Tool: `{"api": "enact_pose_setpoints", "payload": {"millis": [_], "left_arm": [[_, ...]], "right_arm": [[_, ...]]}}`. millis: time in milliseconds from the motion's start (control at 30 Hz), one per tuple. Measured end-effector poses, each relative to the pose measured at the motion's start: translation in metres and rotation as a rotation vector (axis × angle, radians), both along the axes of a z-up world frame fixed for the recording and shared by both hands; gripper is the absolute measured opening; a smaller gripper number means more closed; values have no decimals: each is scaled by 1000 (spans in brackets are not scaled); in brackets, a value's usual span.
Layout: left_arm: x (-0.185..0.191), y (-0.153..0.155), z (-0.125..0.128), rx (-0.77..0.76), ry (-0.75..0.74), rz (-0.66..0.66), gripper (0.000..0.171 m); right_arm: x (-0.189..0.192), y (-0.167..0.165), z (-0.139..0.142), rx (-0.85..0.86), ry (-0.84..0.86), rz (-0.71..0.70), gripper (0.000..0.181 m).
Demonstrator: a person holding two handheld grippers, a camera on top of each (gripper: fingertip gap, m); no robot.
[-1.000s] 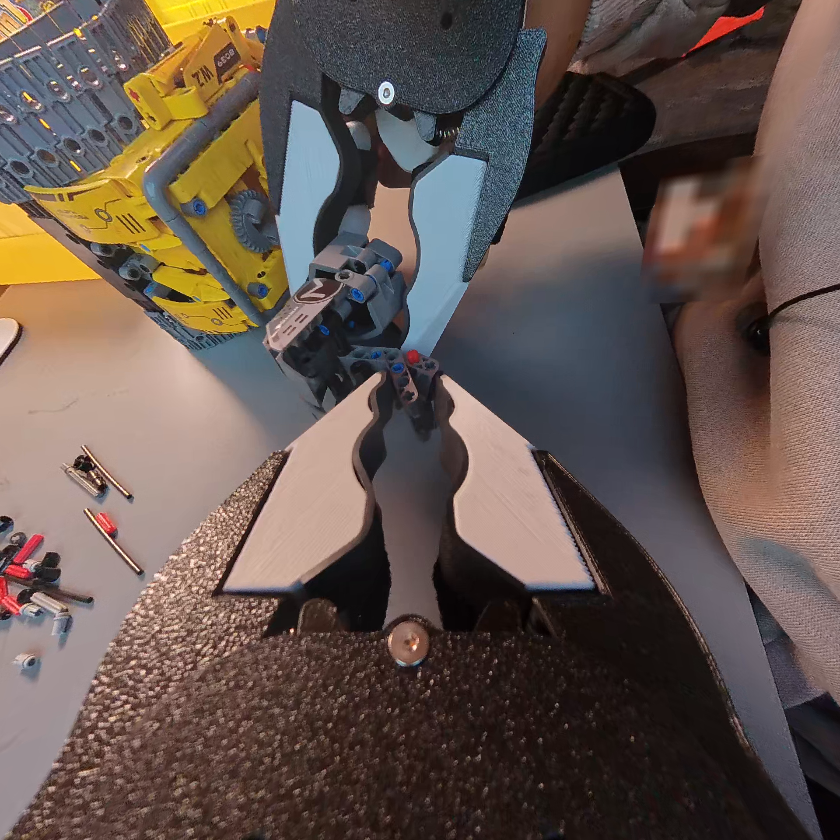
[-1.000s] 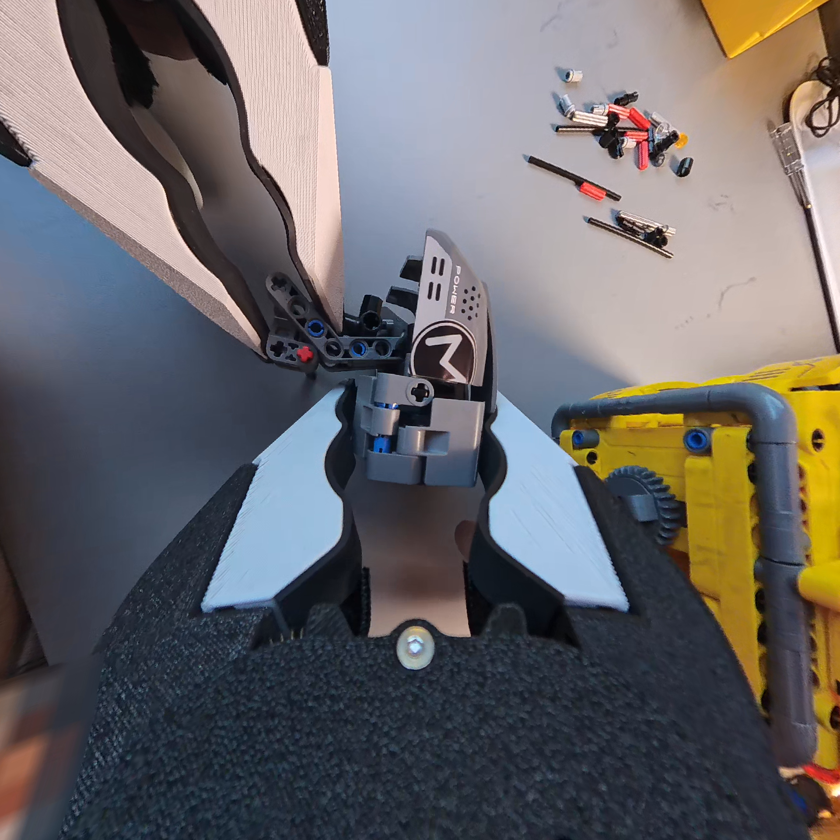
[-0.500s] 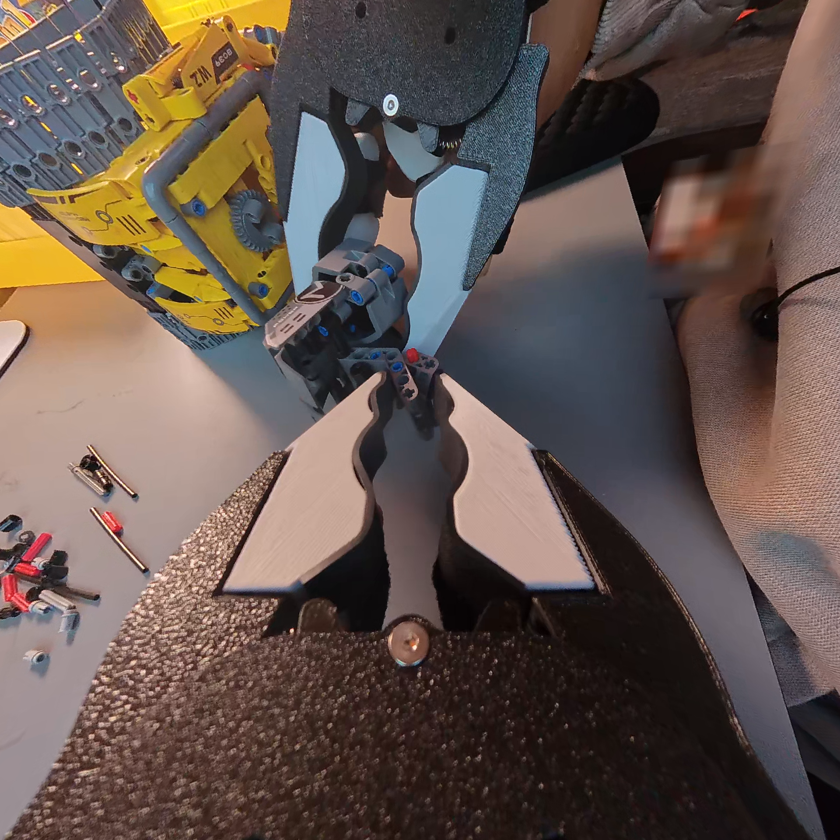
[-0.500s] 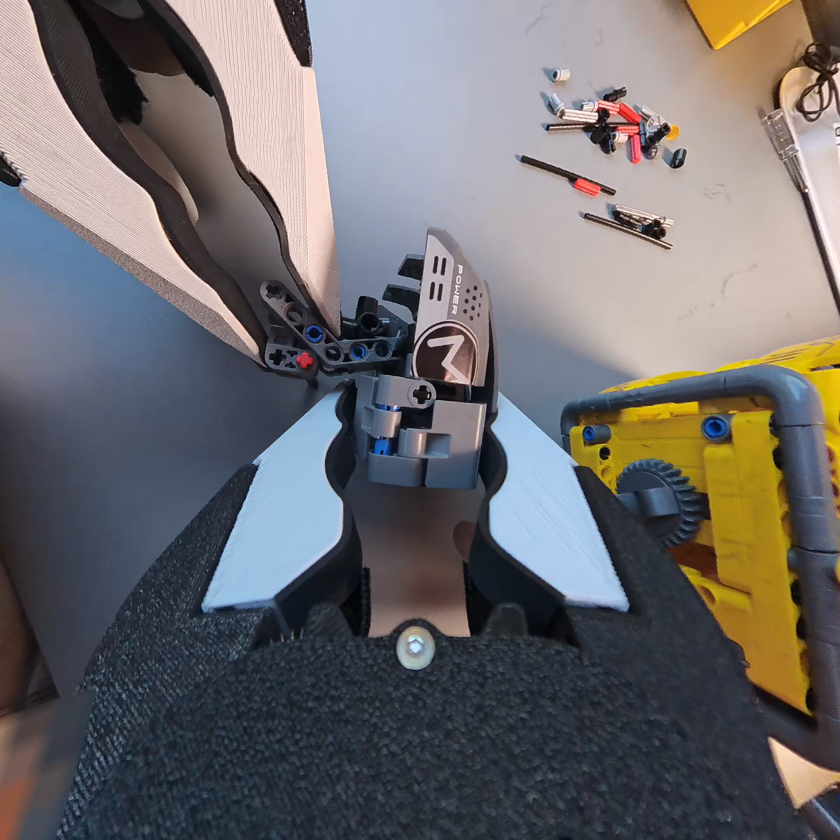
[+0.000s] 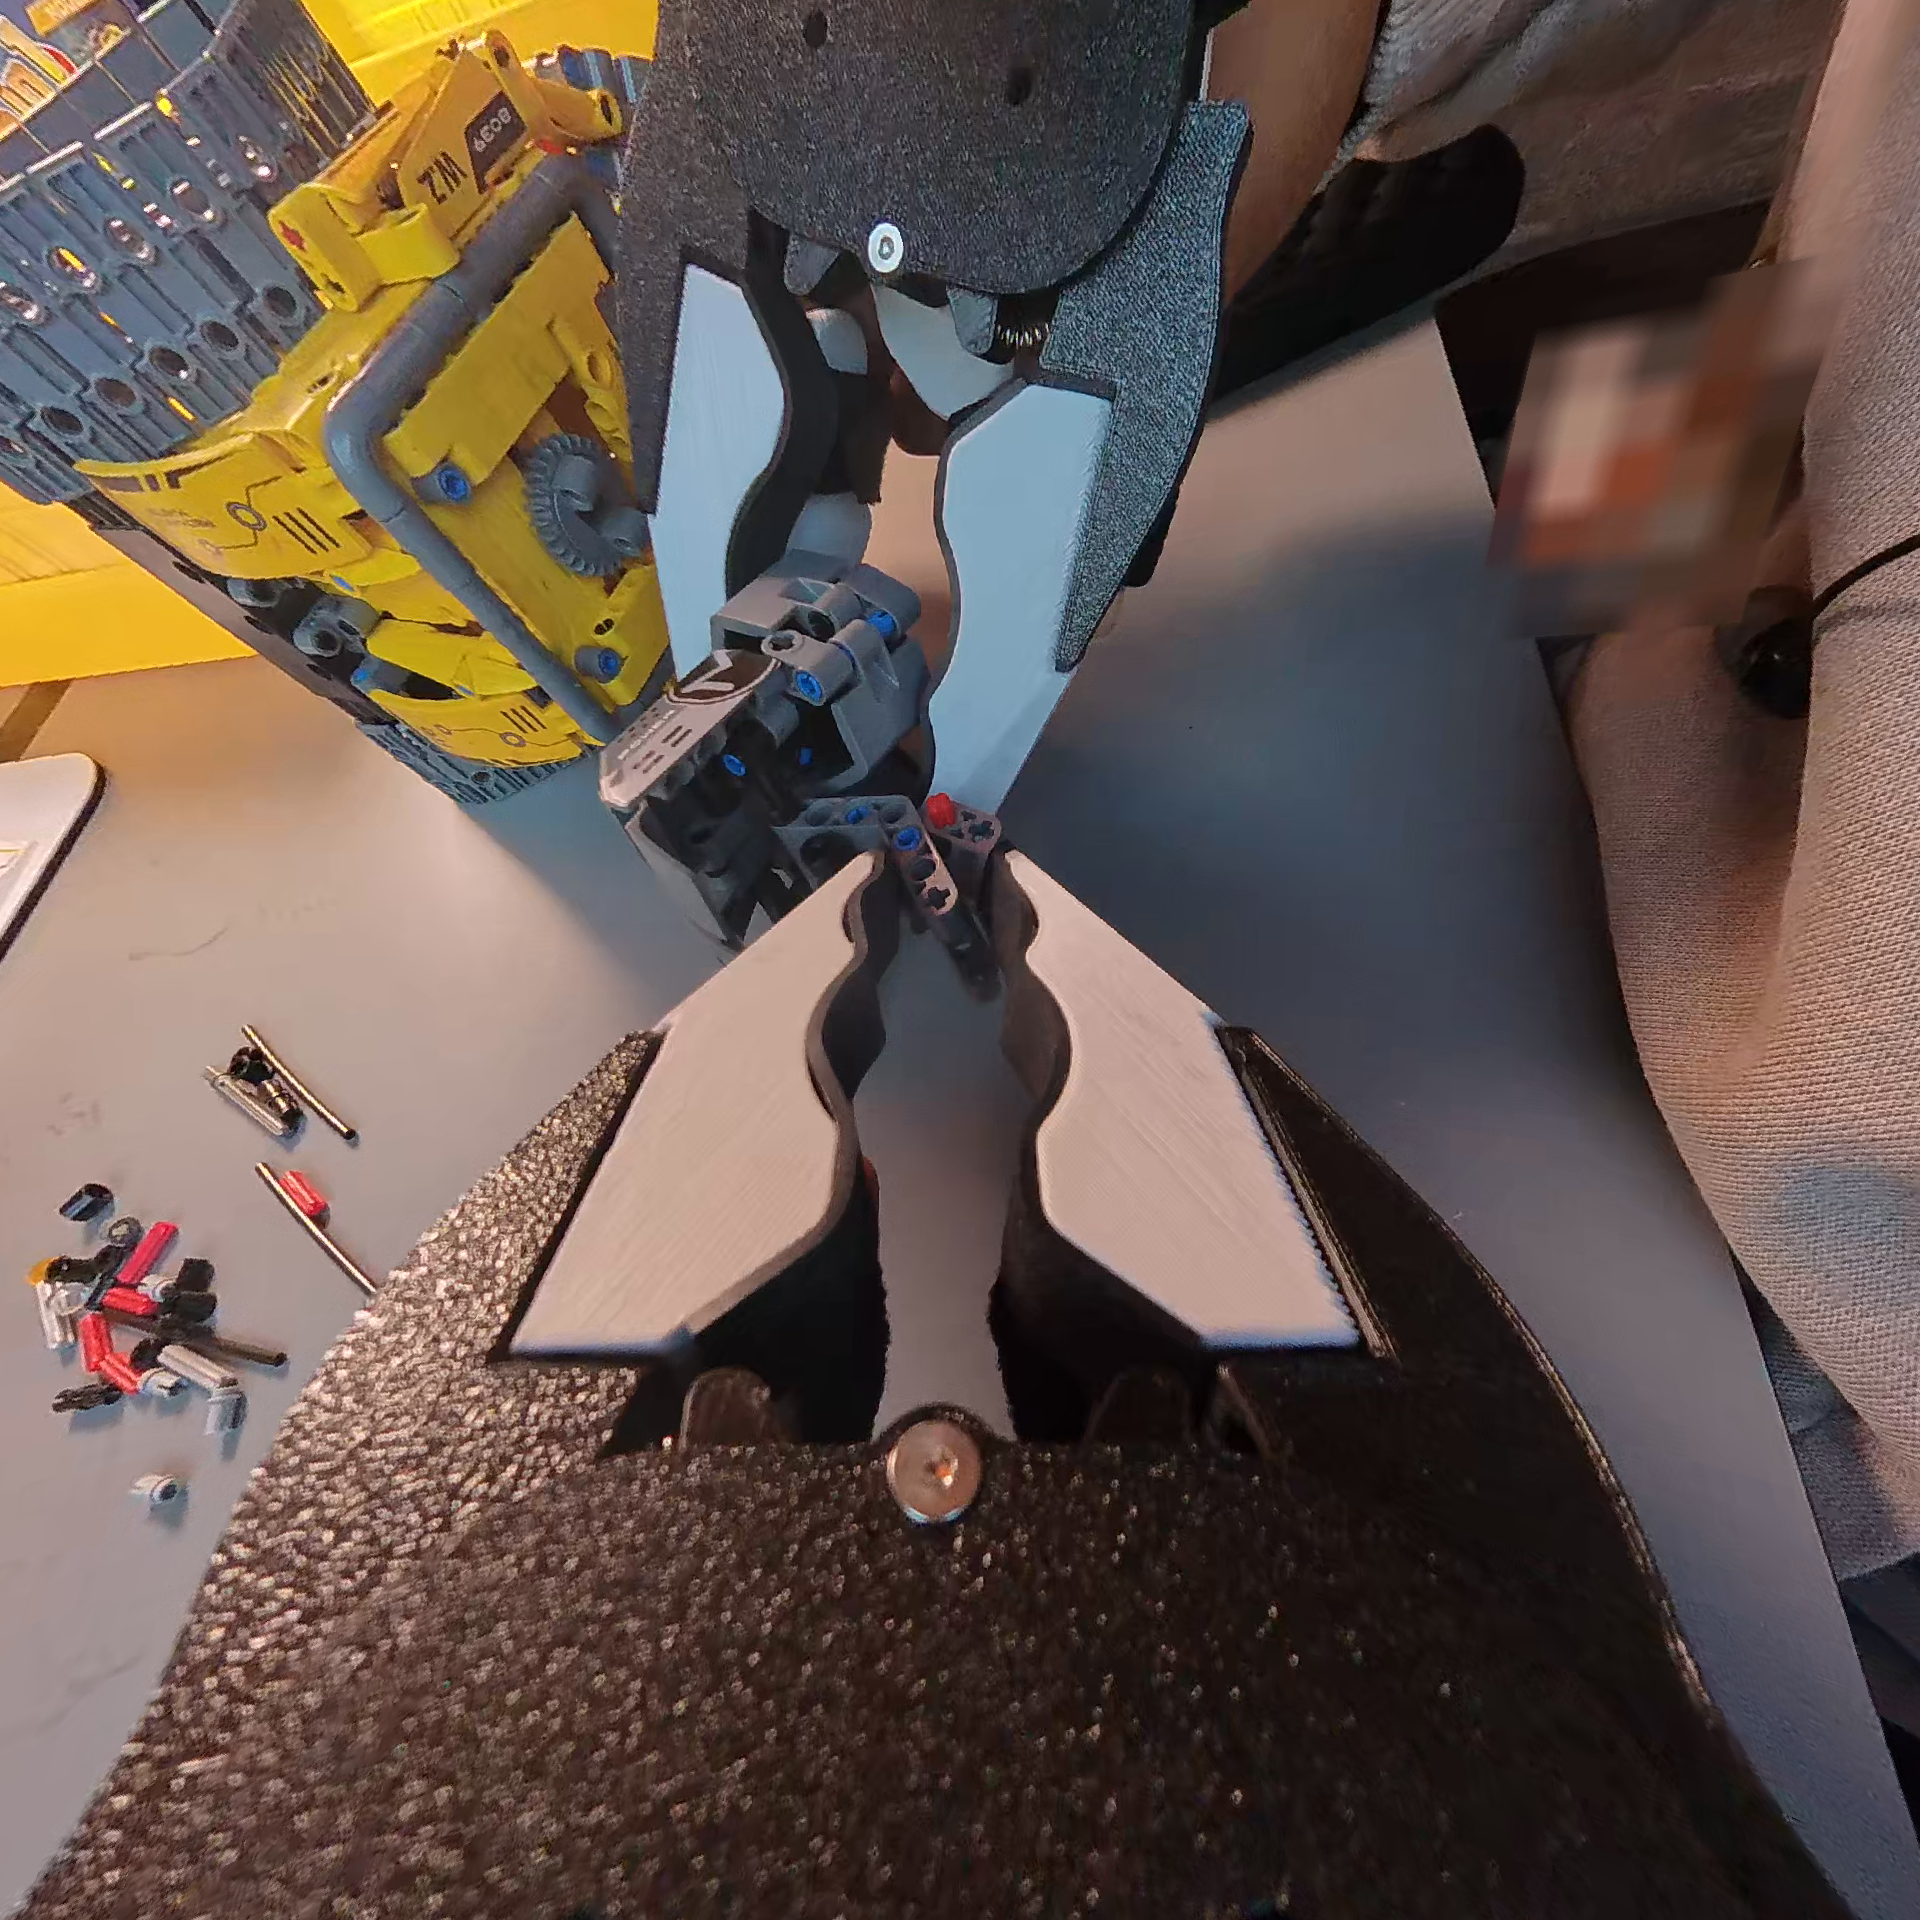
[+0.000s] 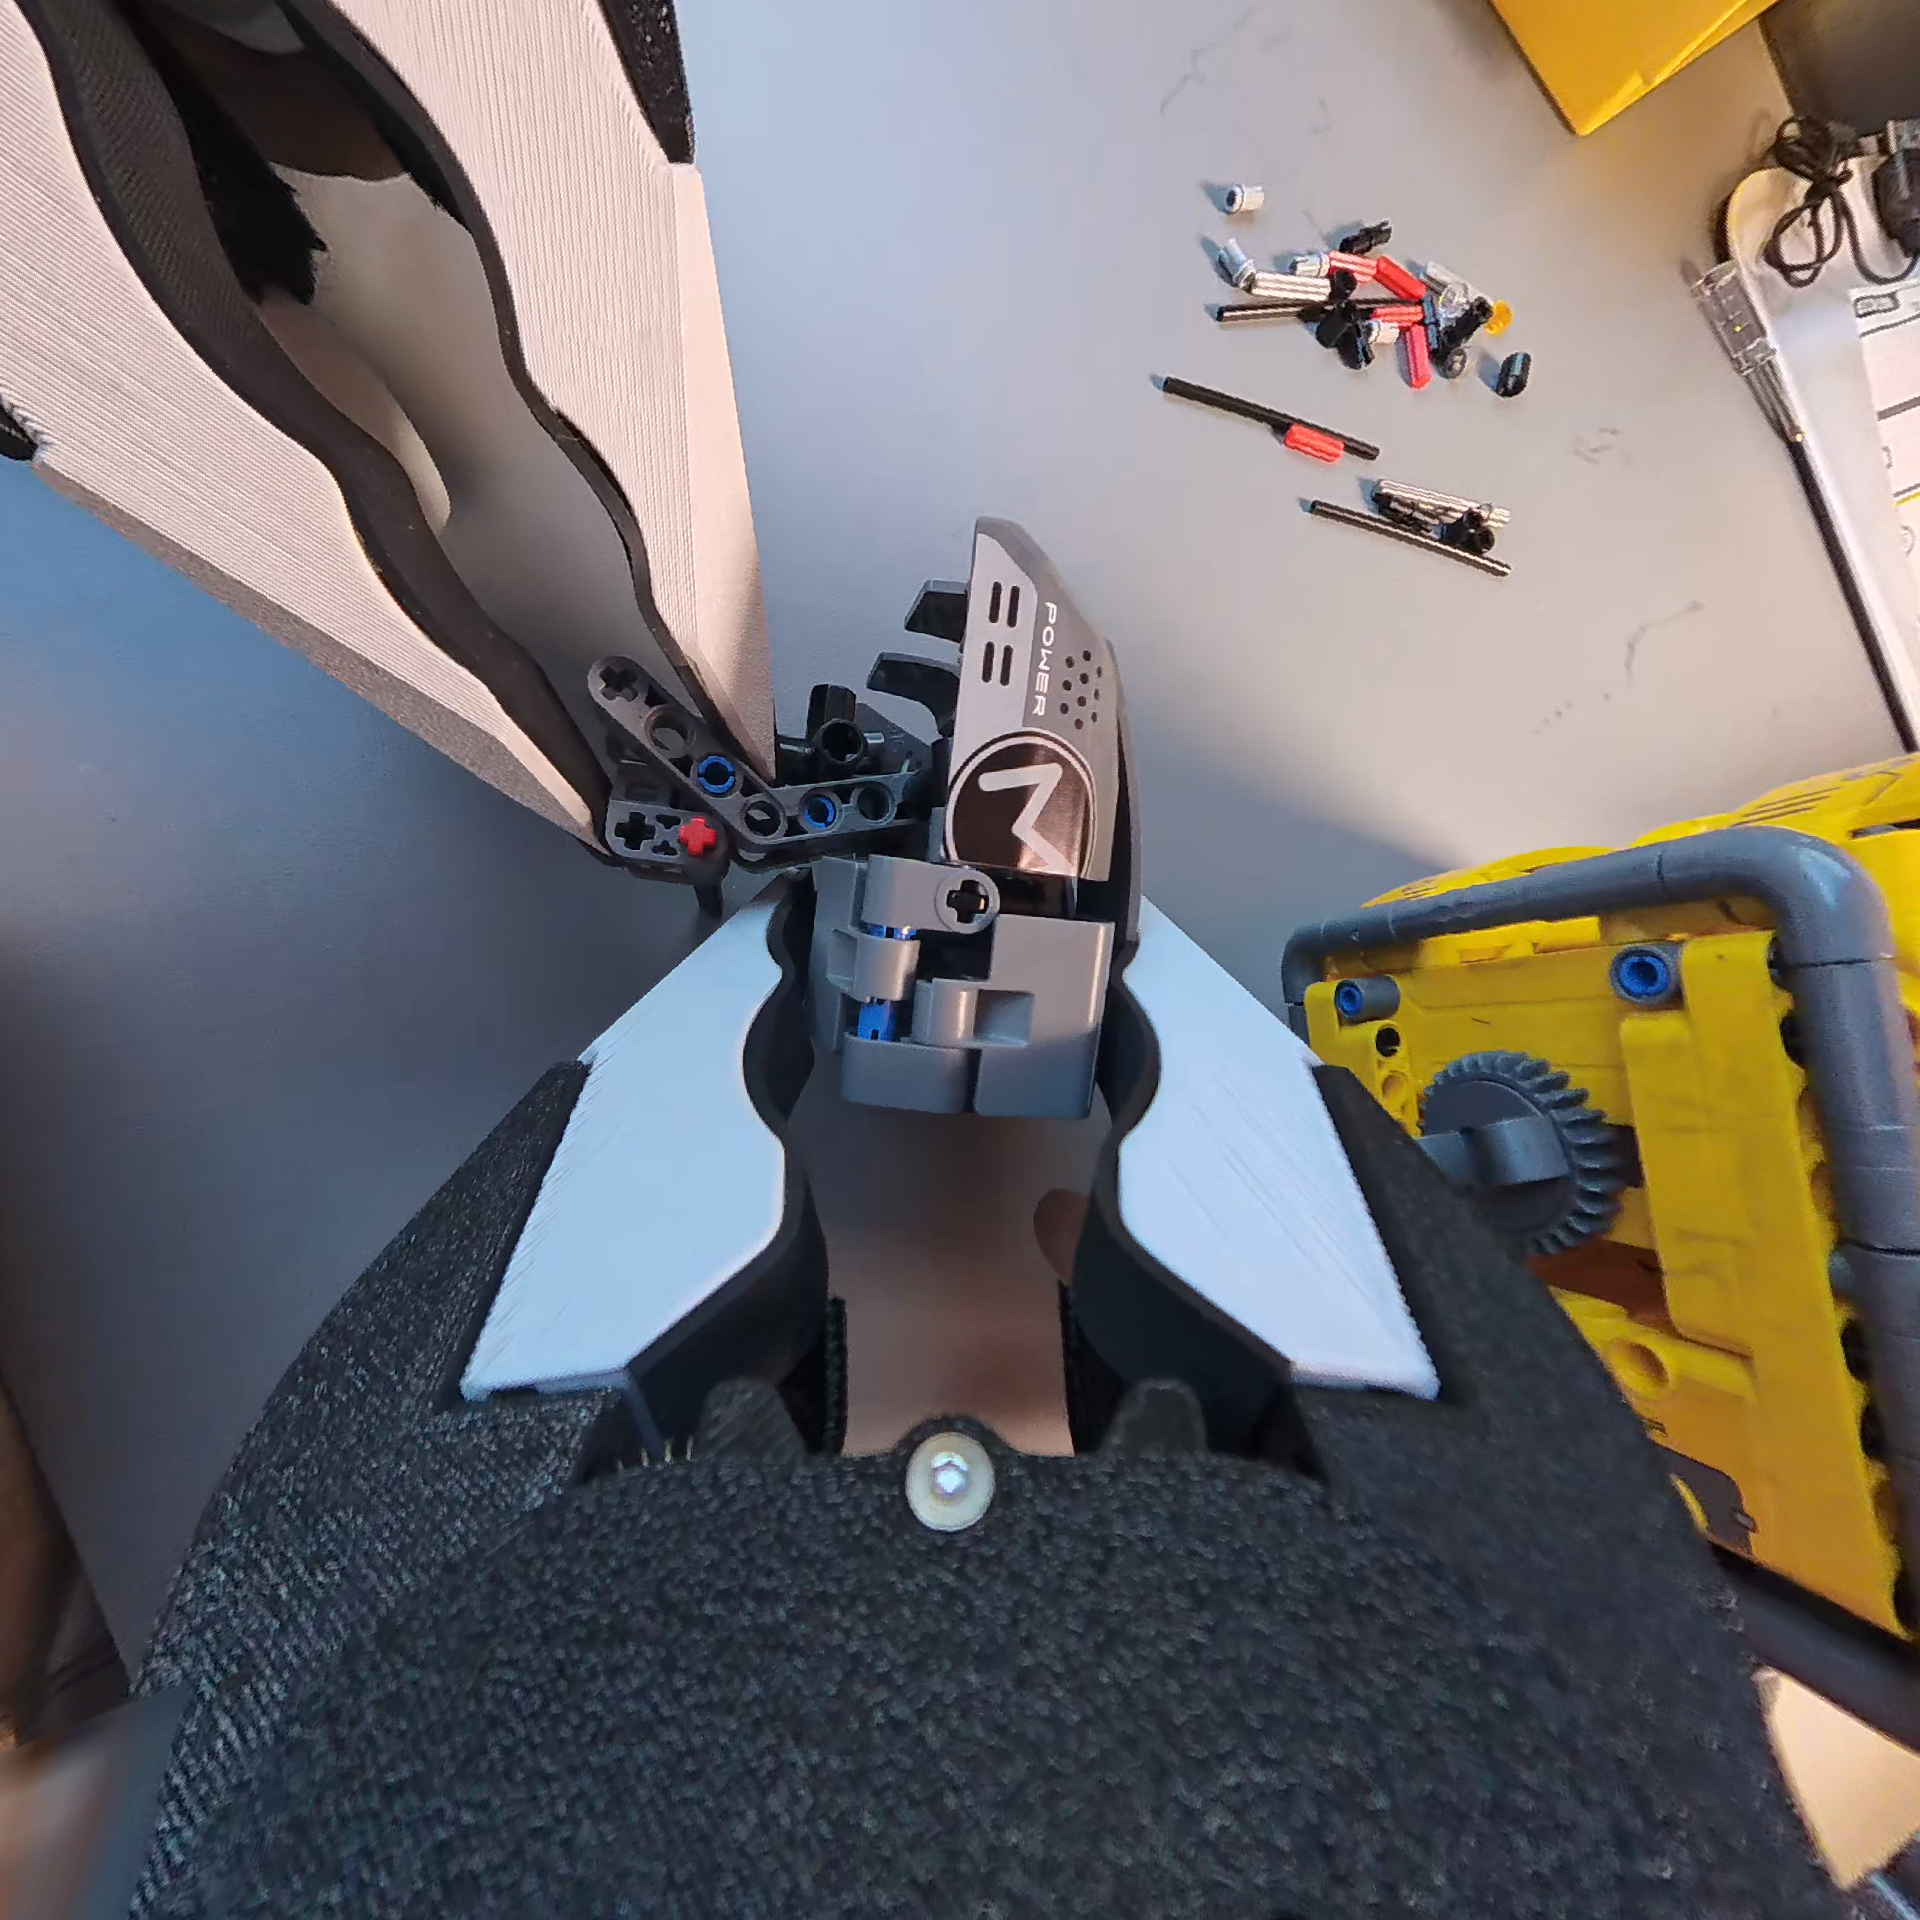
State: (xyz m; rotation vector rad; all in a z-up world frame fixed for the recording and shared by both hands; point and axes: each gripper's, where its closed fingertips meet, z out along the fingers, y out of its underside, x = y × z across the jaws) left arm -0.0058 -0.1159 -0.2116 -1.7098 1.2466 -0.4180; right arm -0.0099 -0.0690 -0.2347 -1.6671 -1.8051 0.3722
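A grey brick-built assembly [image 6: 966,997] with a curved dark panel hangs between both grippers above the grey table [image 6: 1351,727]. My right gripper [image 6: 951,925] is shut on its light grey block. My left gripper [image 5: 935,883] is shut on a dark grey angled beam [image 5: 930,873] with blue and red pins that joins the assembly's side. In the left wrist view the right gripper [image 5: 831,727] comes down from the top onto the assembly [image 5: 769,717]. In the right wrist view the left gripper [image 6: 686,800] enters from the upper left onto the beam [image 6: 727,800].
A large yellow and grey brick-built machine [image 5: 468,436] stands close beside the right gripper, also in the right wrist view [image 6: 1662,1091]. Loose pins and axles [image 5: 135,1320] [image 6: 1371,301] lie on the table. A person in beige clothing [image 5: 1766,935] sits at the table's right edge. Left tips to right tips: about 5 cm.
Both grippers keep their hold on the assembly. The views have shifted only slightly; the joined parts and the yellow machine sit about where they were.
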Motion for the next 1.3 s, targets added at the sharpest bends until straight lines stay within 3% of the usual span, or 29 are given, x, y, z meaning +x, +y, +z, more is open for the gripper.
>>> {"api": "enact_pose_setpoints", "payload": {"millis": [433,600,767,833,967,1033,1133,1233,1300], "left_arm": [[0,-2,0,8,22,-9,17],[1,-6,1,23,29,-14,18],[1,-10,3,-25,3,-28,19],[0,-9,6,-44,-31,-23,19],[-5,-4,12,-104,-108,10,19],[-7,-3,8,-118,-97,20,19],[-8,1,8,-131,-104,48,19],[-14,10,16,-212,-204,107,18],[-19,18,26,-267,-308,144,18]], "right_arm": [[-1,-1,-1,3,-6,13,52],[2,-4,4,18,-38,132,54],[4,-8,8,11,-104,342,59],[0,-6,18,-8,-60,373,63],[-2,-4,55,-1,75,363,66],[3,-11,60,29,102,347,64],[6,-36,55,-5,200,309,49],[9,-43,42,13,277,232,43],[8,-53,29,-122,314,167,40]]}}
